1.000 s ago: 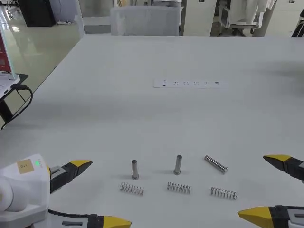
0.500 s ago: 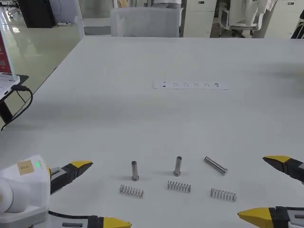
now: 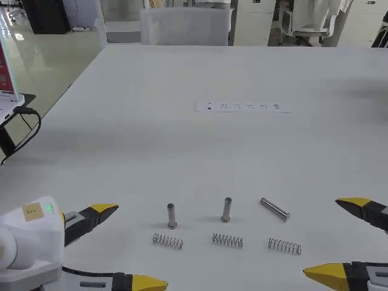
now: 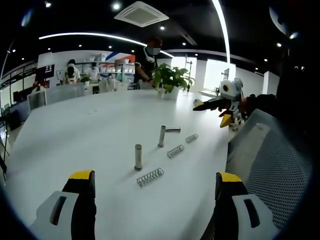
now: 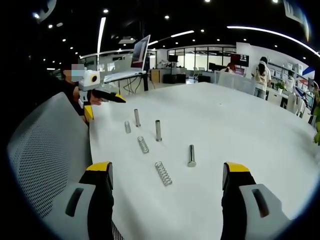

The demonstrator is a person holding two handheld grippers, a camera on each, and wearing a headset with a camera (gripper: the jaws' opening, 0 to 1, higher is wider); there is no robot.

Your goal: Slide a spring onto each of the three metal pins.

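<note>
Stood at the opening step, nothing threaded yet. Held left gripper point(image 3: 128, 245) and right gripper point(image 3: 332, 237) wide open and empty, flanking three springs point(image 3: 227, 240) lying just before the pins point(image 3: 227, 210) (two upright, plus one toppled pin point(image 3: 274, 208)). Needed next, probably: closing on a spring.

No writing can be read. A small yellow sticker point(image 3: 31, 211) on the left gripper point(image 3: 136, 246) bears marks too small to make out, as does the row of tiny dark marks on the white strip point(image 3: 242, 107) on the table point(image 3: 182, 151). Nothing is legible on the red board point(image 3: 5, 66) at the left edge.
</note>
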